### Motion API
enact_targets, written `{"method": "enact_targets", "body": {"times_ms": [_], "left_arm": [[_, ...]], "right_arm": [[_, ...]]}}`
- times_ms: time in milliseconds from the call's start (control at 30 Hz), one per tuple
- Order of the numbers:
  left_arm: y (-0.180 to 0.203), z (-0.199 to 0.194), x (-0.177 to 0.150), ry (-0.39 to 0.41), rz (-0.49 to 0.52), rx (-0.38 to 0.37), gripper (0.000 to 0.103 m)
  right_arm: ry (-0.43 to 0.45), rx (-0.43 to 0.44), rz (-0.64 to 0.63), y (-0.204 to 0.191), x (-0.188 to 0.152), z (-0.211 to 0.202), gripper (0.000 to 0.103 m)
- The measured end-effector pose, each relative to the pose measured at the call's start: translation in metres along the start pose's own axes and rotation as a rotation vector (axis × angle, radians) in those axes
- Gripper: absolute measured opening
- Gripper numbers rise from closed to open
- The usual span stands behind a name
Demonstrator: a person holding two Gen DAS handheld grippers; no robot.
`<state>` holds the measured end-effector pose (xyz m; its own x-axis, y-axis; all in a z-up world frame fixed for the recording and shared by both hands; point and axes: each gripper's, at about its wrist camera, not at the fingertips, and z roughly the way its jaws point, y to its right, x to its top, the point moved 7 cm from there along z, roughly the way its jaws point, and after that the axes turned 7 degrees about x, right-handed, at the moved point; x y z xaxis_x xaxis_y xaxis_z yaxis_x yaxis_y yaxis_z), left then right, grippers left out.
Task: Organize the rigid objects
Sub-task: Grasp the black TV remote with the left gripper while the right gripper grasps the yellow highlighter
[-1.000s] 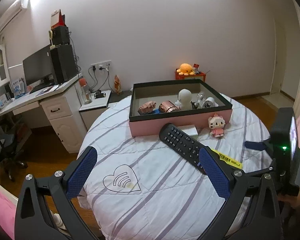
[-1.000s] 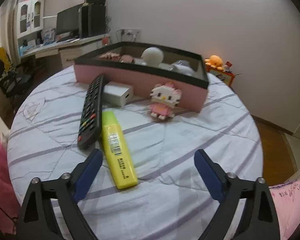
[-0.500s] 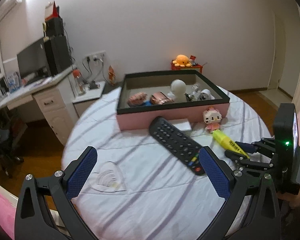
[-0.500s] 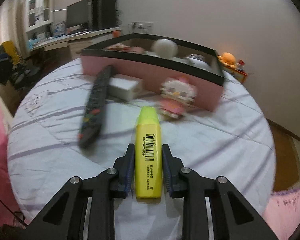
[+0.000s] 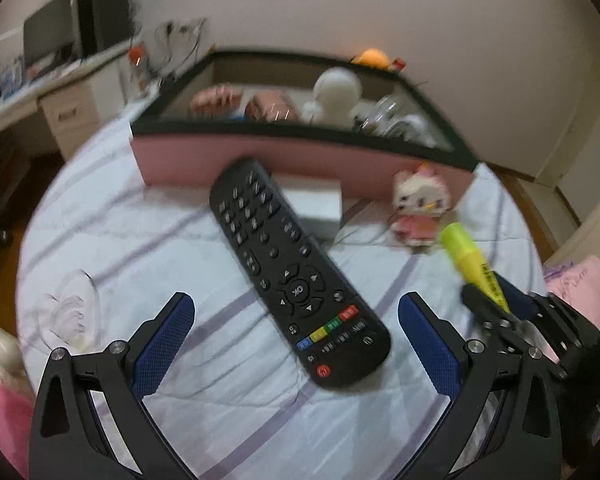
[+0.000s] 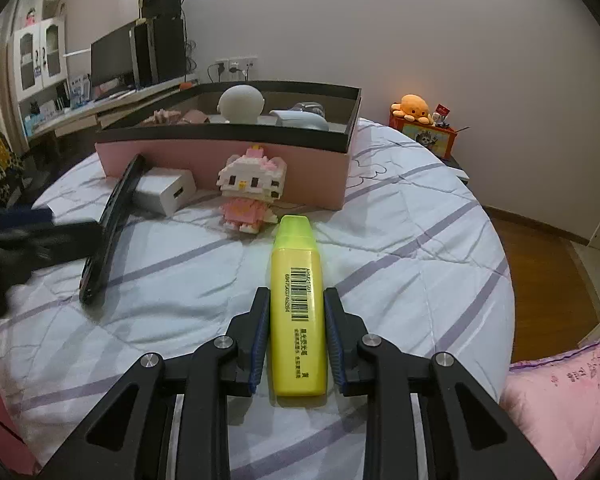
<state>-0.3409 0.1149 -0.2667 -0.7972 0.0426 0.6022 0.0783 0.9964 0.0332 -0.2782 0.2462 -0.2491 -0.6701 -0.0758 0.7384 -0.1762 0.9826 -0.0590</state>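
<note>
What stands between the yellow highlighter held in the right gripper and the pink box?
The block-built cat figure stands directly ahead of the highlighter, against the pink box wall. The right gripper must lift the highlighter over it and the rim.

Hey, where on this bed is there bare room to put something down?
Free: the striped cover right of the highlighter, out to the bed's edge, and the stretch left of the remote. Crowded: the strip before the pink box, where the white adapter, block figure and remote sit close together.
</note>
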Motion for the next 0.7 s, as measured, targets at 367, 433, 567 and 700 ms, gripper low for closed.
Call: {"method": "enact_targets", "body": {"times_ms": [367,433,567,700], "left_arm": [[0.006,0.004,-0.009,0.056,0.145,0.005,0.073],[-0.001,-0.002,-0.013,0.052,0.156,0.003,0.067],[-0.019,-0.012,-0.023,0.045,0.193,0.026,0.056],[-0.05,-0.02,-0.03,0.038,0.172,0.045,0.057]], "right_arm": [[0.019,0.02,0.014,0.003,0.006,0.009,0.026],[0.018,0.016,0.012,0.002,0.006,0.01,0.026],[0.015,0.004,0.011,0.002,0.005,0.009,0.026],[0.001,-0.022,0.015,0.0,0.005,0.009,0.026]]}}
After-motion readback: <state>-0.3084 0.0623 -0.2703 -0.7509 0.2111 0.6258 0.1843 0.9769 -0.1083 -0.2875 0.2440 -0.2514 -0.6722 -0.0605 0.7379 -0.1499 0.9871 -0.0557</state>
